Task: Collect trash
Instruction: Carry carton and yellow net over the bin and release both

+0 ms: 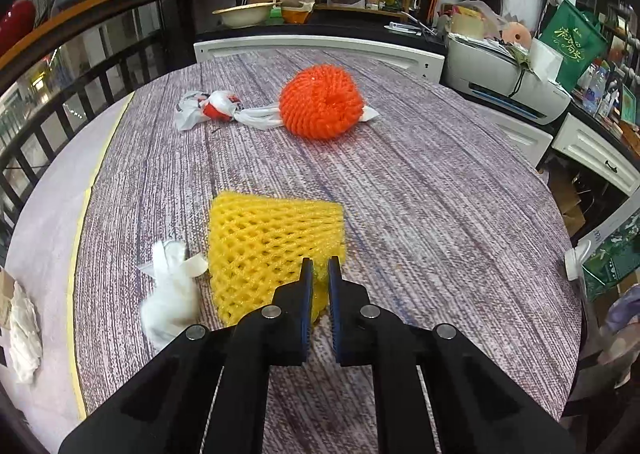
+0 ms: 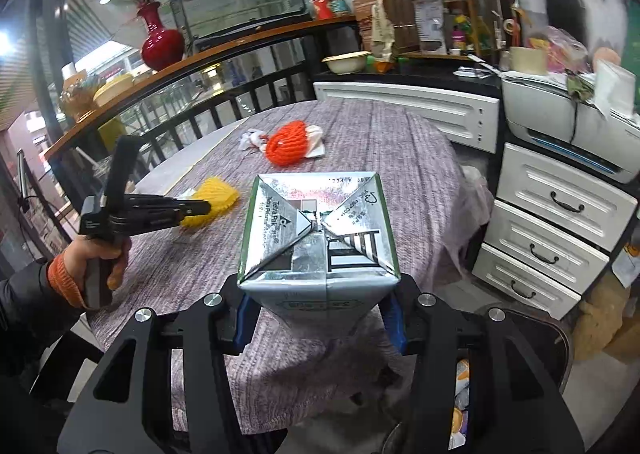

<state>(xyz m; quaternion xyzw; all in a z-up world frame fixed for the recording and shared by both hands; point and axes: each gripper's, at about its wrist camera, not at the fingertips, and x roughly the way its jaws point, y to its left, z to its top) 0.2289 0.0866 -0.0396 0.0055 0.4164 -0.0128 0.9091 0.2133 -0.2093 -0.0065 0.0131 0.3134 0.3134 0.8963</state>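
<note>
Pinching one yellow foam net (image 1: 272,246), the left hand-held gripper (image 1: 319,268); right hand-held gripper (image 2: 320,318) clamping one carton (image 2: 316,230)

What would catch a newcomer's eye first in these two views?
Probably the silver carton filling the middle of the right wrist view, clamped between the pads of the right hand-held gripper over the table's near edge. Next, the yellow foam net on the grey tablecloth, its near edge pinched by the left hand-held gripper. Behind it, mid-table, sits a bright orange foam net beside a crumpled white bag.
</note>
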